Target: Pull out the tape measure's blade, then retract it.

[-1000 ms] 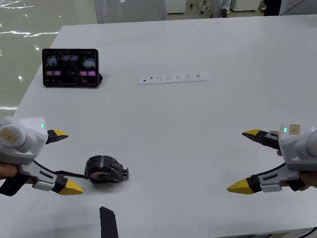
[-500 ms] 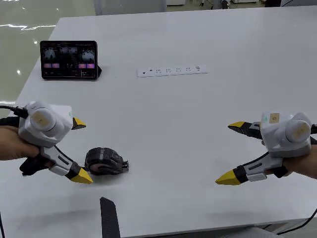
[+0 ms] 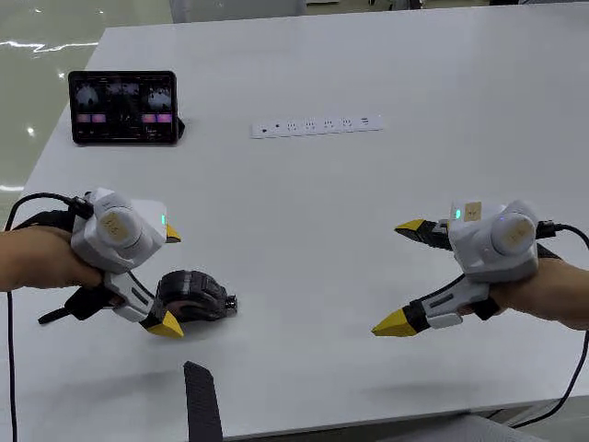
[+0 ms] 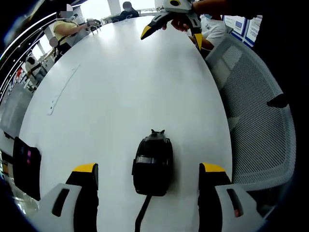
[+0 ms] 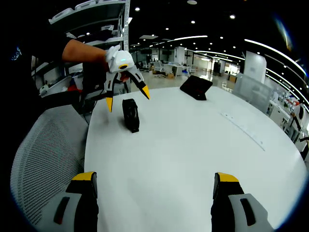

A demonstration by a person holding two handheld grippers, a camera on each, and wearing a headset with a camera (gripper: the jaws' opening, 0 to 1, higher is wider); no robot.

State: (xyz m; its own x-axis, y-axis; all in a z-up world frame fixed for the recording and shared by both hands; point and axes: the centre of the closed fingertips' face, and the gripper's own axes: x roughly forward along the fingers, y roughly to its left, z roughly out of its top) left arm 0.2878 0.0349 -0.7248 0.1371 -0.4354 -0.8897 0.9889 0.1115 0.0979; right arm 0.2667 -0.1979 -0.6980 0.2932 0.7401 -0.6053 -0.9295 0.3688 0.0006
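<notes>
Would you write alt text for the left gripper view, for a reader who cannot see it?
A black tape measure lies on the white table between the left gripper's open jaws, clear of both. The right gripper, open, hovers over the table's far end.

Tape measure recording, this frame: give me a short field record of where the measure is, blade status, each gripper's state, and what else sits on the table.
tape measure: black case lying on the white table, near its front left edge
blade: not drawn out; its hook end sits at the case mouth
left gripper: open, jaws either side of the case, not touching it
right gripper: open, holding nothing, well apart from the case
other items: tablet propped at far left; power strip mid-table
</notes>
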